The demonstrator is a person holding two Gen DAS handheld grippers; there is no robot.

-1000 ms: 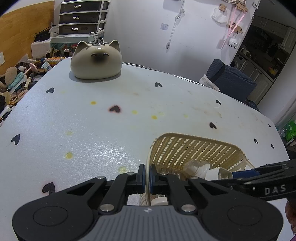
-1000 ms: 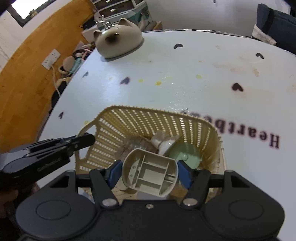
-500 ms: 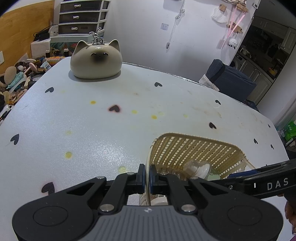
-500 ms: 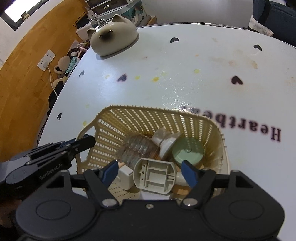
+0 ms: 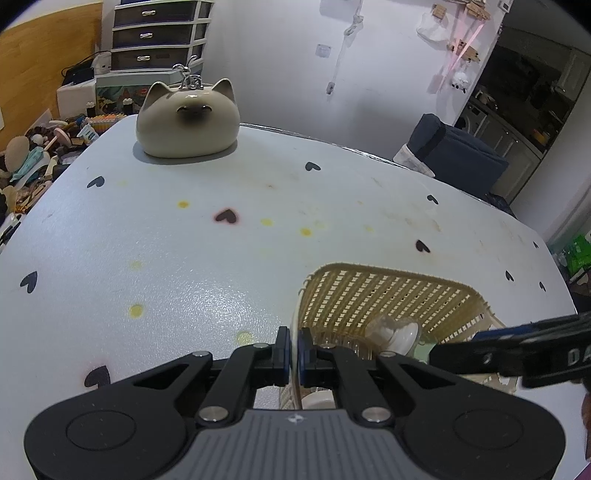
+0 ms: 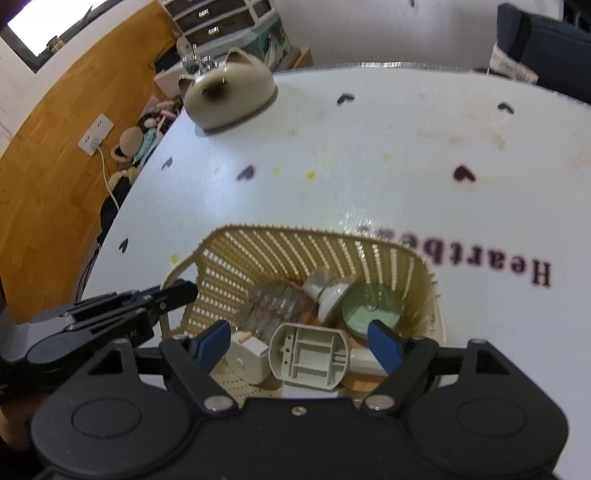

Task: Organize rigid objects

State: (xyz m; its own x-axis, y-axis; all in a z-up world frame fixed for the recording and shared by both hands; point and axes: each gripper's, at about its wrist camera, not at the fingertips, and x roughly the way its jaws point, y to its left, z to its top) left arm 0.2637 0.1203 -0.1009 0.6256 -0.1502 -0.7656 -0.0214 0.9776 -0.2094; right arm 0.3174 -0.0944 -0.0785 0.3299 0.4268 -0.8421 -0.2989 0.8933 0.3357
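A beige slotted basket (image 6: 295, 251) stands on the white table near me. My left gripper (image 5: 294, 349) is shut on the basket's left rim, and in the right wrist view the left gripper (image 6: 181, 293) reaches in from the left. The basket holds a clear ribbed bottle (image 6: 277, 306), a white cap (image 6: 328, 291), a pale green lid (image 6: 373, 310), a small white box (image 6: 247, 354) and a grey ribbed plastic piece (image 6: 310, 356). My right gripper (image 6: 297, 334) hovers over the basket's near side. Its jaws are opening, and the grey piece lies loose below them, clear of both blue pads.
A cat-shaped ceramic pot (image 5: 186, 118) sits at the table's far left corner. The tabletop (image 5: 184, 258) has heart prints and yellow spots. Beyond the left edge lie clutter (image 5: 33, 155) and a drawer unit (image 5: 159, 33). A dark chair (image 5: 454, 155) stands behind the far edge.
My right gripper's jaws spread apart and let go of the grey plastic piece, which now rests in the basket. My left gripper kept its hold on the rim.
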